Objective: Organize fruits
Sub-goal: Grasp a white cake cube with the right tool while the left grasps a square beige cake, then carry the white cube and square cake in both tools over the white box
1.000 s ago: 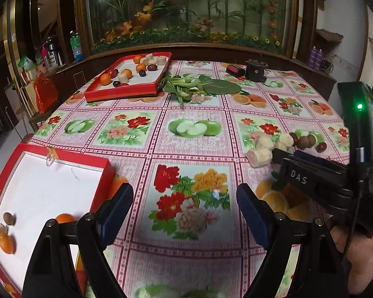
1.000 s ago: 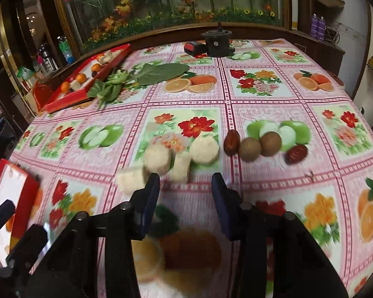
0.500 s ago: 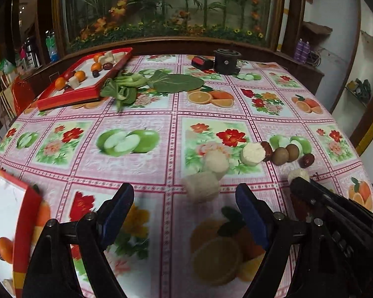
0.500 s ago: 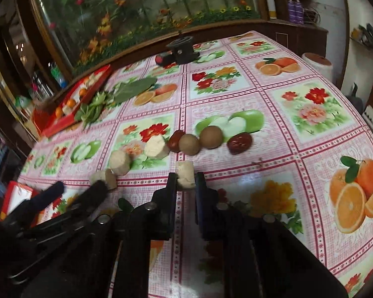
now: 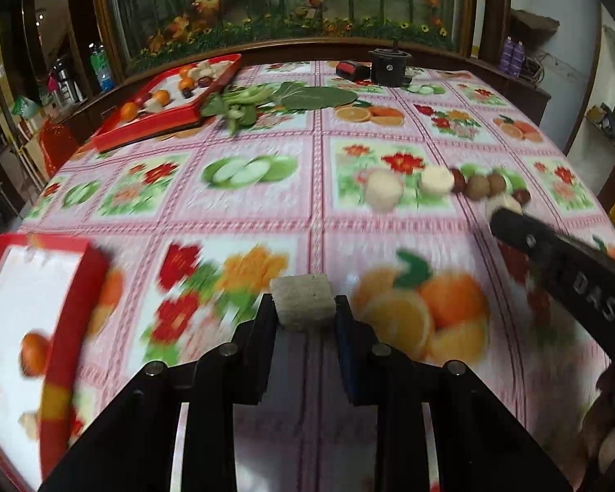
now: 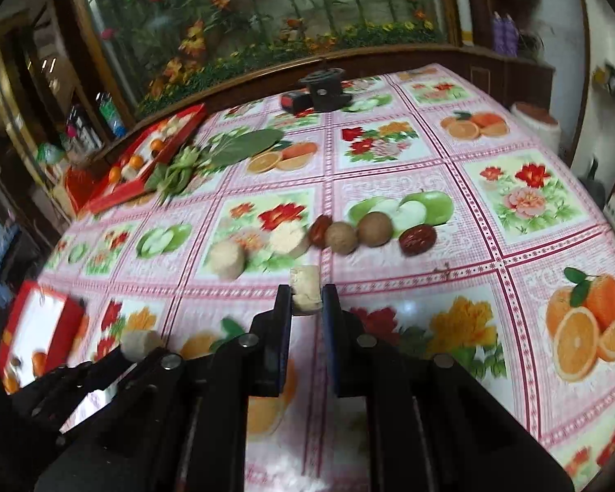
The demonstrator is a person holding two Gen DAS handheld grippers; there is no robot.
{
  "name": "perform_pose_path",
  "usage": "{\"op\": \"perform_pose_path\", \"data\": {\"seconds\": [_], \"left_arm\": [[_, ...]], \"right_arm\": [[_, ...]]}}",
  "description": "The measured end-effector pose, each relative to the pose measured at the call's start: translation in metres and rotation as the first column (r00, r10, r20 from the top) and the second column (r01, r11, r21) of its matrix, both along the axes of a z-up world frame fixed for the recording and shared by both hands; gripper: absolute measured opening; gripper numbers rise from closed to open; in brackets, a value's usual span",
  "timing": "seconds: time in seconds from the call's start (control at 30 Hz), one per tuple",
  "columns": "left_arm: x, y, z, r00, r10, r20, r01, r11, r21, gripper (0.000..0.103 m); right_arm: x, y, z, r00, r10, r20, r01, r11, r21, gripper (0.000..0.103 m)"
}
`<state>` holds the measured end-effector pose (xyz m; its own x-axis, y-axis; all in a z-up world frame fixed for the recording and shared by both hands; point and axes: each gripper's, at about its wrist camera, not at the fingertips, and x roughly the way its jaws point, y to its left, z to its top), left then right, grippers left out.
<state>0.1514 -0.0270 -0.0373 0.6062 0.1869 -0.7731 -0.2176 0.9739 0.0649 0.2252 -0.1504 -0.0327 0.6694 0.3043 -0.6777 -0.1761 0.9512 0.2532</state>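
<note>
left tongs [image 5: 305, 311]: closed on a pale cut chunk [image 5: 303, 301], held across its two flat sides near the tip of the pads, lifted clear of the counter [image 5: 266, 213]. the chunk looks light and fibrous, with a rough, dry face; judged firm enough to take a pinch, but likely to crumble or bruise at the edges if squeezed hard. the flat sides are the right place to hold it.

right tongs [image 6: 305, 299]: closed narrowly on a smaller pale piece [image 6: 306, 293], gripped at its lower half, the top standing proud of the pads. the grip sits low and close to the tip, so the piece could pivot or slip out in transit; that is a judgement.

near left: a red tray with a white floor [image 5: 33, 287] holds small oranges and brownish items; blur prevents a count. judged the likely destination.

writing: "das" in raised letters on the black body of the right tool, seen in the left wrist view at the right edge. no other legible text.

middle of the counter, right of centre: two more pale chunks [image 6: 227, 258], then a row of two red dates [image 6: 418, 240] and two brown round fruits [image 6: 375, 227], touching or nearly so. the round ones are judged smooth and prone to roll; take them across the widest part.

far left: a second red tray [image 5: 151, 119] with mixed fruit, leafy greens [image 5: 242, 102] just beside it. far centre: a black device [image 5: 389, 67].
</note>
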Motion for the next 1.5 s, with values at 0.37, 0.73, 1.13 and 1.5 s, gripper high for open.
{"op": "perform_pose_path", "data": {"seconds": [0.37,0.73,1.13,1.5], "left_arm": [[-0.073,0.013,0.016,0.999,-0.012,0.045,0.013,0.999,-0.032,0.027],[-0.119,0.032,0.031,0.994,-0.005,0.105,0.011,0.998,-0.060,0.027],[-0.135,0.053,0.030,0.993,0.041,0.113,-0.033,0.997,-0.069,0.027],[-0.141,0.066,0.032,0.991,0.069,0.115,-0.060,0.995,-0.074,0.027]], "right_arm": [[-0.111,0.012,0.010,0.999,0.021,0.031,-0.018,0.996,-0.092,0.016],[-0.170,0.027,0.009,0.999,0.018,0.040,-0.014,0.994,-0.108,0.016],[-0.186,0.051,0.012,0.996,0.074,0.056,-0.068,0.993,-0.100,0.016],[-0.189,0.067,0.015,0.990,0.123,0.064,-0.118,0.989,-0.088,0.016]]}}
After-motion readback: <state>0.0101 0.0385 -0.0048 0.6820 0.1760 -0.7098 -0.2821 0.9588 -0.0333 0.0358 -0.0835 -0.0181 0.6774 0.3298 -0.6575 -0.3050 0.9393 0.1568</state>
